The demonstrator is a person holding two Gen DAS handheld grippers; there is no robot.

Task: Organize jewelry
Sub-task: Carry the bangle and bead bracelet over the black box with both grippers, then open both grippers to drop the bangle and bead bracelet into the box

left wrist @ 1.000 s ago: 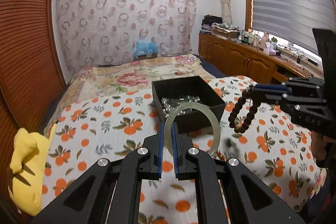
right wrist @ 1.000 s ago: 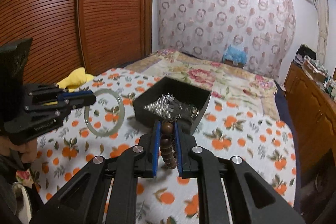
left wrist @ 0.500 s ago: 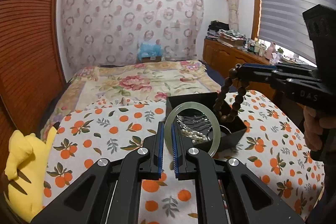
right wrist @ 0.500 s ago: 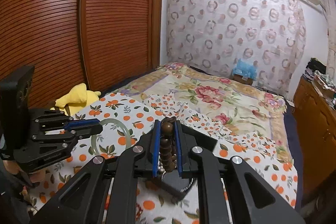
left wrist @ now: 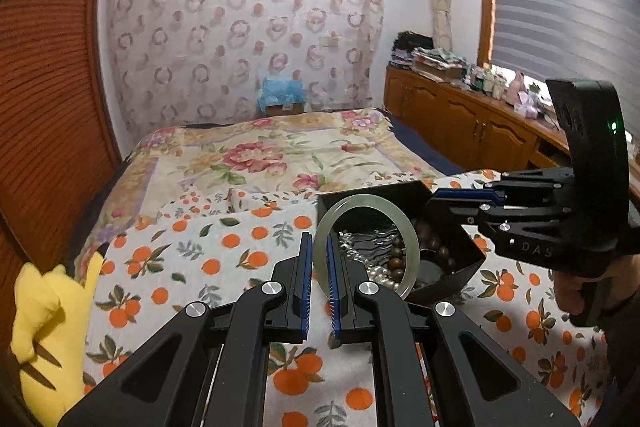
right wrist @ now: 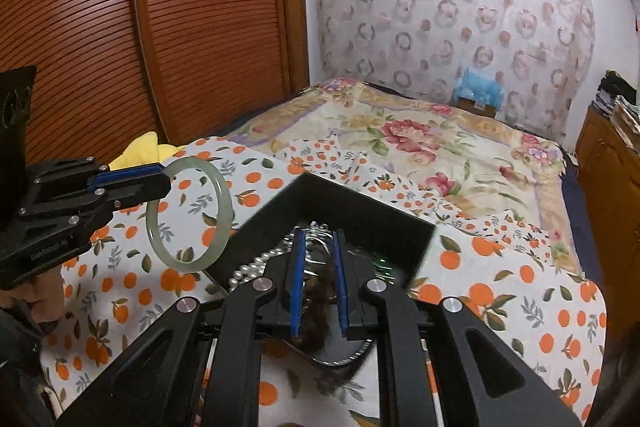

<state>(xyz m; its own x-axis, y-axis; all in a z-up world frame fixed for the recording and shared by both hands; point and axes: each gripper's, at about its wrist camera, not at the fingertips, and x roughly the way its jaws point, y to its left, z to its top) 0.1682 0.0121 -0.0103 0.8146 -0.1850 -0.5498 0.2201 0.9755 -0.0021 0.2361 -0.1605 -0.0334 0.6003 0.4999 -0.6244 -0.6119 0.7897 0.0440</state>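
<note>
My left gripper (left wrist: 319,247) is shut on a pale green jade bangle (left wrist: 412,255), held upright just left of the black jewelry box (left wrist: 464,263); the bangle (right wrist: 224,203) and left gripper (right wrist: 162,177) also show in the right wrist view. My right gripper (right wrist: 318,279) is open above the box (right wrist: 360,211); it also shows in the left wrist view (left wrist: 434,199). The brown bead bracelet (left wrist: 420,251) lies in the box, blurred between the right fingers (right wrist: 316,319). White pearls (right wrist: 250,269) and silver chains lie inside too.
The box sits on an orange-print cloth (left wrist: 224,251) over a floral bedspread (right wrist: 432,143). A yellow plush toy (left wrist: 36,327) lies at the left edge. A wooden wardrobe (right wrist: 200,27) stands left, wooden cabinets (left wrist: 460,123) right.
My right gripper moved over the box, opened and let the brown bead bracelet fall into it. My left gripper kept hold of the bangle and moved close to the box.
</note>
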